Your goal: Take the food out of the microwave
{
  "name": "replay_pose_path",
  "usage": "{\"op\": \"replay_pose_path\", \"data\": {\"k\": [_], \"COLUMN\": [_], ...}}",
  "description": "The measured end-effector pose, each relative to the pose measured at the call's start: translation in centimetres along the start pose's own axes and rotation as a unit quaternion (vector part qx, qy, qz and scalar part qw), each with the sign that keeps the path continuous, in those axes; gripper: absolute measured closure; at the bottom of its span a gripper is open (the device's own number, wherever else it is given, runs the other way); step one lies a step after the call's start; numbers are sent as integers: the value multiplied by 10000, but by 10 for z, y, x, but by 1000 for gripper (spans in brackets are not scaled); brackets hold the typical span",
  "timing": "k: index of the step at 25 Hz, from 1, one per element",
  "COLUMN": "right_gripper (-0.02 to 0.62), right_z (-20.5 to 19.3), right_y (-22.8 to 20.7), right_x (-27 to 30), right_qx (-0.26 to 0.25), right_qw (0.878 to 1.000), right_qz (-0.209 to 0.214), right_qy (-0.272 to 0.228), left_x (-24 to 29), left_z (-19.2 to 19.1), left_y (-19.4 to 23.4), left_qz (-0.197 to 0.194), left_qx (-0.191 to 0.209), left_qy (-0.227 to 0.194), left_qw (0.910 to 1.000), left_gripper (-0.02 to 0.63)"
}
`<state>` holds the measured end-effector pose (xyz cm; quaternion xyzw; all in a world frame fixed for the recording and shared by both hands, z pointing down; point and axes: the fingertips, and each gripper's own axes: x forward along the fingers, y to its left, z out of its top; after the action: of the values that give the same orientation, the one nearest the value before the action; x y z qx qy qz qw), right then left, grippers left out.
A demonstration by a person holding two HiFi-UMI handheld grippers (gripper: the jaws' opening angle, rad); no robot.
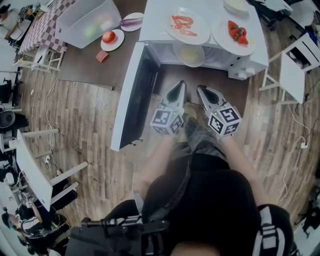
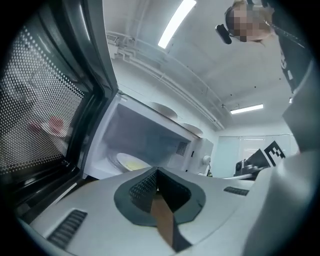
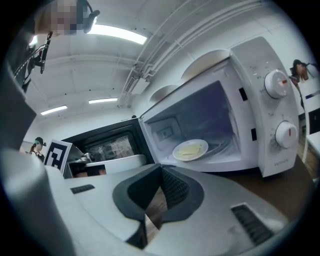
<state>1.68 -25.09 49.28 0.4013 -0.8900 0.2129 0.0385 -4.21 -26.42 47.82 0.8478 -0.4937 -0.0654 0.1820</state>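
Note:
The white microwave (image 1: 250,60) stands on a brown table with its door (image 1: 131,100) swung wide open to the left. Inside lies a white plate of pale yellow food (image 1: 191,54), which also shows in the left gripper view (image 2: 129,162) and the right gripper view (image 3: 190,149). My left gripper (image 1: 180,84) and right gripper (image 1: 201,89) hover side by side just in front of the opening, short of the plate. Both are shut with nothing between their jaws (image 2: 156,172) (image 3: 161,170).
On the microwave's top sit a plate of red strips (image 1: 187,27), a plate of red pieces (image 1: 236,34) and another dish (image 1: 236,6). Left on the table are a clear bin (image 1: 90,22), a tomato plate (image 1: 111,39) and a red cube (image 1: 102,56). Two knobs (image 3: 280,107) face front.

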Motion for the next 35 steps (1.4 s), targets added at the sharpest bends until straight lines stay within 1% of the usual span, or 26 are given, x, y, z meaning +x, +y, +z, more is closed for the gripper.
{"op": "replay_pose_path", "data": {"k": [9, 14, 16, 19, 20, 21, 24, 26, 28, 30, 33, 35], "right_gripper": [592, 591, 566, 562, 527, 514, 514, 514, 485, 485, 485, 485], "right_z": [-1, -3, -4, -3, -4, -6, -7, -3, -2, -2, 8, 9], "right_y": [-29, -46, -51, -54, -55, -56, -58, -57, -60, -63, -62, -62], "right_x": [22, 34, 37, 44, 47, 50, 57, 60, 64, 68, 77, 80], "right_qx": [648, 1063, 1298, 1675, 1806, 1954, 2548, 3038, 3459, 3792, 4255, 4513], "right_qw": [9978, 9941, 9913, 9857, 9834, 9805, 9666, 9522, 9376, 9247, 9026, 8894], "right_qz": [-47, -143, -124, -26, 25, 74, 202, 318, 354, 335, 596, 637], "right_qy": [111, 149, 152, 155, 179, 204, 180, 85, 44, 5, -274, -347], "left_x": [25, 38, 42, 48, 49, 51, 53, 54, 55, 56, 58, 60], "left_z": [-9, -13, -16, -21, -22, -23, -25, -26, -27, -28, -29, -29], "left_y": [10, 16, 17, 18, 19, 21, 24, 24, 27, 32, 36, 37], "left_qz": [45, 42, 38, 33, 45, 60, 70, 39, 49, 95, 131, 128], "left_qx": [-64, -36, -9, 29, 26, 24, 122, 258, 319, 308, 285, 289], "left_qy": [136, 212, 267, 350, 366, 378, 450, 530, 581, 606, 631, 649], "left_qw": [9999, 9998, 9996, 9994, 9993, 9993, 9989, 9983, 9978, 9976, 9975, 9974], "left_gripper": [614, 614, 614, 614, 614, 614, 614, 614, 614, 614, 614, 614]}}
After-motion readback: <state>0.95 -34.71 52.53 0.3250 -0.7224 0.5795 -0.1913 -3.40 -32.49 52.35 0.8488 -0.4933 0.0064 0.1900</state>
